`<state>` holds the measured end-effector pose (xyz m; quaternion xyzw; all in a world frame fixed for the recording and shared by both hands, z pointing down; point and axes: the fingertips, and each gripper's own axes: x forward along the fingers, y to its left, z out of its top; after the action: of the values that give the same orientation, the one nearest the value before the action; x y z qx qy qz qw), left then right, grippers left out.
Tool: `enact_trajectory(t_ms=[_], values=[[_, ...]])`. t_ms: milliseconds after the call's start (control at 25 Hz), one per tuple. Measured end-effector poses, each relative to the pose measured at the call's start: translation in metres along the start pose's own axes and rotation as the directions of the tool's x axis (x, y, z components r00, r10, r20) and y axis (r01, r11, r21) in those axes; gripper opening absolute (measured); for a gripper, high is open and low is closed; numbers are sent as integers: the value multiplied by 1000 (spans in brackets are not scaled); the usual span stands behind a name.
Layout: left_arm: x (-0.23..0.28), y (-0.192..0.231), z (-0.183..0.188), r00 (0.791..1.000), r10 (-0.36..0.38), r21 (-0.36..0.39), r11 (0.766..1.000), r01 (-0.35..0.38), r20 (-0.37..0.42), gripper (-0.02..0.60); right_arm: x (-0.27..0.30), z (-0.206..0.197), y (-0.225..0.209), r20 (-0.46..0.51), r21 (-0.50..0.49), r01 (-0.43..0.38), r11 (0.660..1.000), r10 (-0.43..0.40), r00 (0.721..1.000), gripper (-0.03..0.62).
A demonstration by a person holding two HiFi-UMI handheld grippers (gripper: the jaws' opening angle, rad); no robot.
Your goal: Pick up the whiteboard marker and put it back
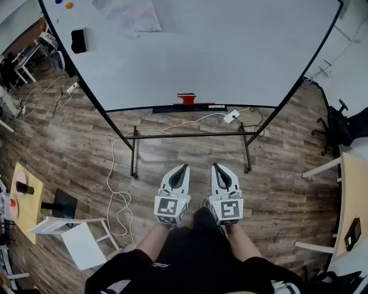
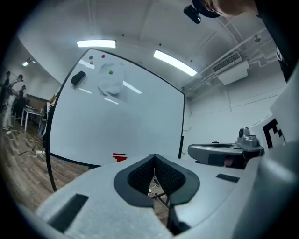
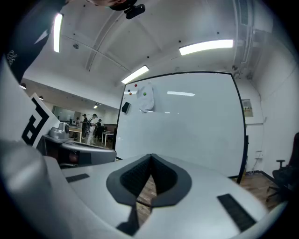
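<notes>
Upper left: a black eraser (image 1: 79, 41) beside a crumpled white cloth (image 1: 127, 16). A white cable (image 1: 108, 172) loops across the wood floor (image 1: 287, 195); a white stool (image 1: 80, 241) sits lower left

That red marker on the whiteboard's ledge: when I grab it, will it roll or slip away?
Probably light and stiff: the red marker looks small and slim against the whiteboard. It seems to lie along the narrow ledge, so a sideways nudge might roll it off the front edge. It shows too small to tell whether it is slippery.
</notes>
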<state>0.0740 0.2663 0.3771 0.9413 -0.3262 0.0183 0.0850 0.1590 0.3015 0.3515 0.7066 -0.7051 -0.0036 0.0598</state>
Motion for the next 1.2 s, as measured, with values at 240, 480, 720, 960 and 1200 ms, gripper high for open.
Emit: enact_trajectory(t_ms=[240, 480, 720, 960, 1200], values=[[59, -8, 5, 1000, 10, -12, 1000, -10, -14, 8, 35, -2, -41, 14, -61, -69, 996, 70, 997, 3], [110, -21, 2, 998, 41, 9, 999, -41, -49, 8, 59, -12, -88, 21, -53, -106, 993, 107, 994, 3], [141, -29, -6, 993, 84, 20, 996, -83, -85, 8, 74, -32, -123, -18, -26, -131, 991, 131, 991, 3], [161, -19, -19, 988, 104, 16, 995, -103, -118, 6, 97, -50, -136, -75, -40, -155, 987, 151, 986, 3], [185, 9, -35, 983, 81, -16, 996, -85, -163, 8, 134, -73, -136, -178, -68, -141, 988, 127, 976, 3]])
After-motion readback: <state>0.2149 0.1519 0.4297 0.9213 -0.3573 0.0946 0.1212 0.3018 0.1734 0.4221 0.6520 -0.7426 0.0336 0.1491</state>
